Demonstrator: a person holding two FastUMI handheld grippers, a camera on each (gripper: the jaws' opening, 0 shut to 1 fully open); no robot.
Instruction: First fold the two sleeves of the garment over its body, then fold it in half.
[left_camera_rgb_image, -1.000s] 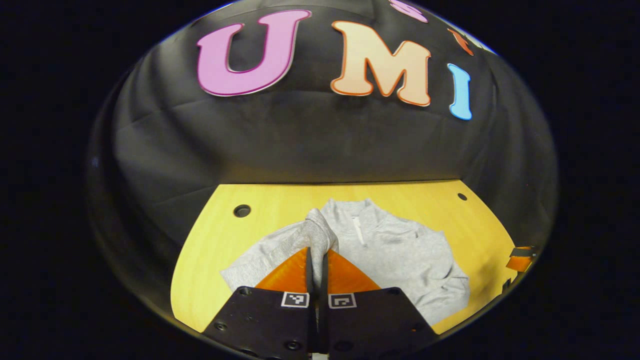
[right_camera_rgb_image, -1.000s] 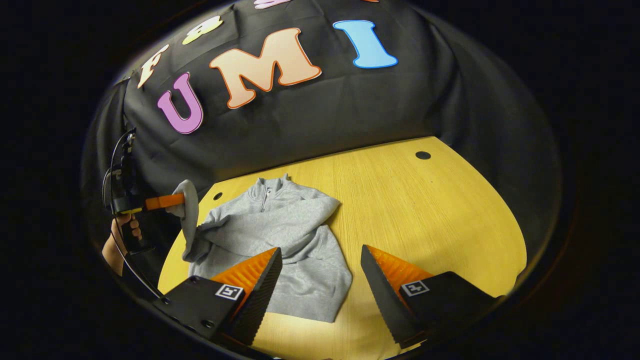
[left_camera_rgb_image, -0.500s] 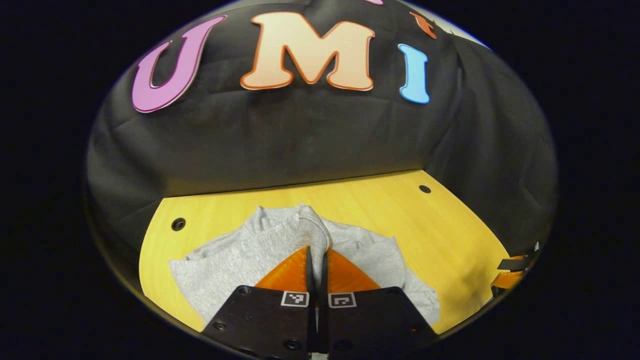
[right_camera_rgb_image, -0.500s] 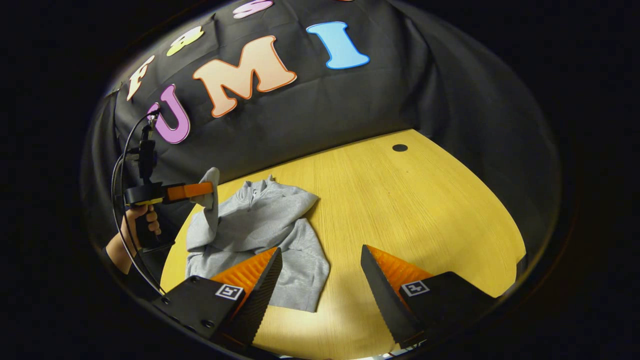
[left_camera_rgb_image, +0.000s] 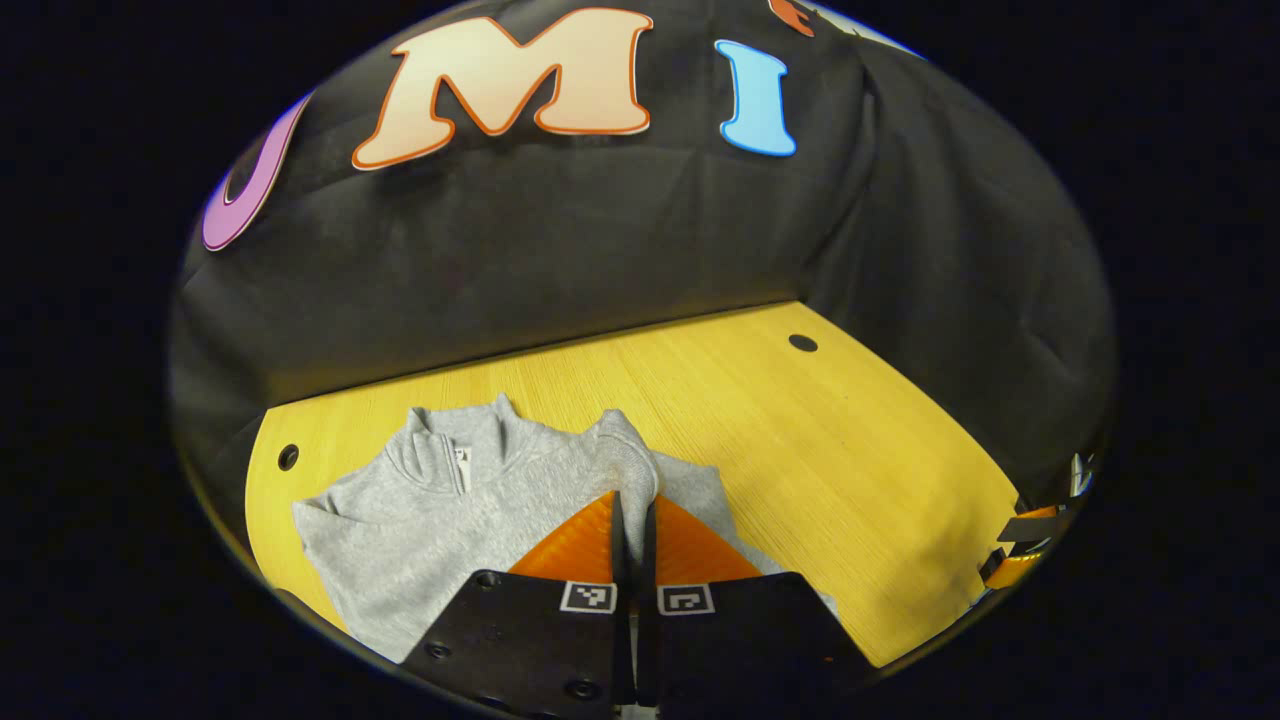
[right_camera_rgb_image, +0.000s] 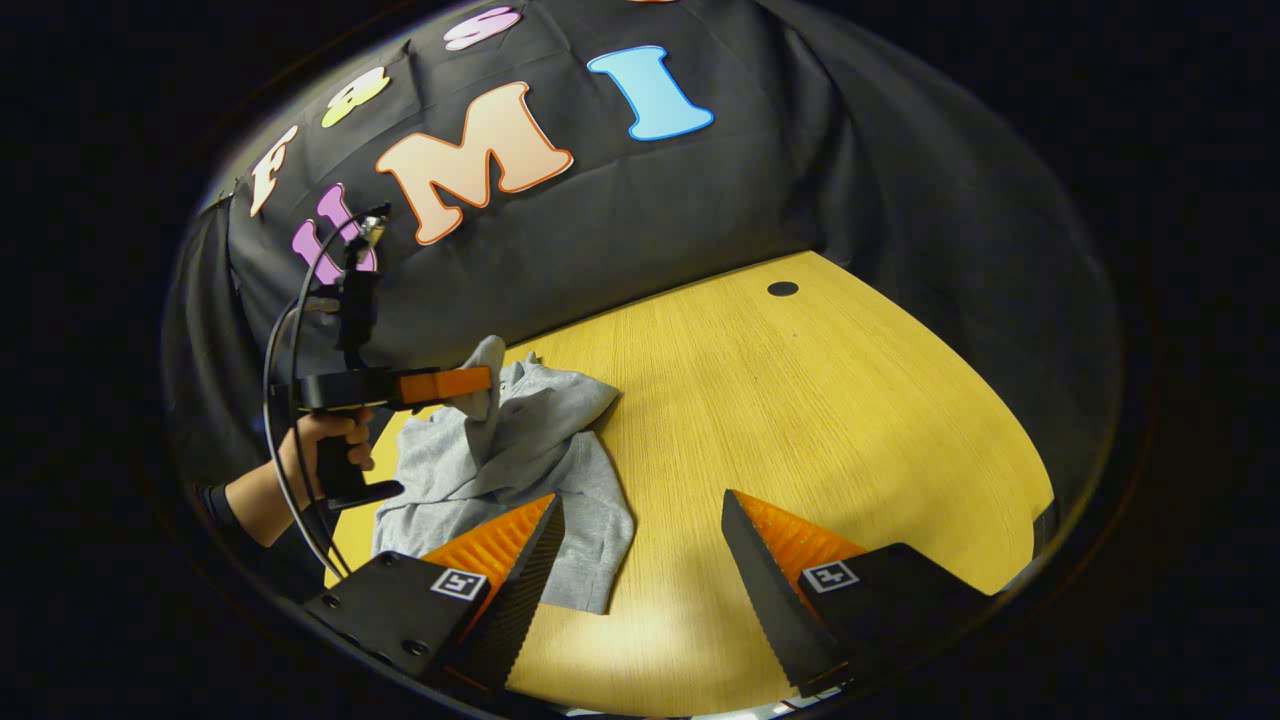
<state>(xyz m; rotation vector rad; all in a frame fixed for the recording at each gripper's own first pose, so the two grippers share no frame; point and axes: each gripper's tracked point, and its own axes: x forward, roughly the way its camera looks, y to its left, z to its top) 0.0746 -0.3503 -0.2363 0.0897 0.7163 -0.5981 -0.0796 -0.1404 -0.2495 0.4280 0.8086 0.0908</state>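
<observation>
L tongs (left_camera_rgb_image: 633, 500) pinch sleeve cuff (left_camera_rgb_image: 625, 450) above grey garment (left_camera_rgb_image: 450, 510) nr table's (left_camera_rgb_image: 850, 450) back-left corner; R tongs (right_camera_rgb_image: 640, 520) spread, beside hem.

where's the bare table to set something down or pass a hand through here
The table is bare from the grey garment across to the black cloth wall, past the small hole, and forward around the open right gripper. It is crowded on the garment's side, where the left gripper holds a sleeve lifted above the body.
</observation>
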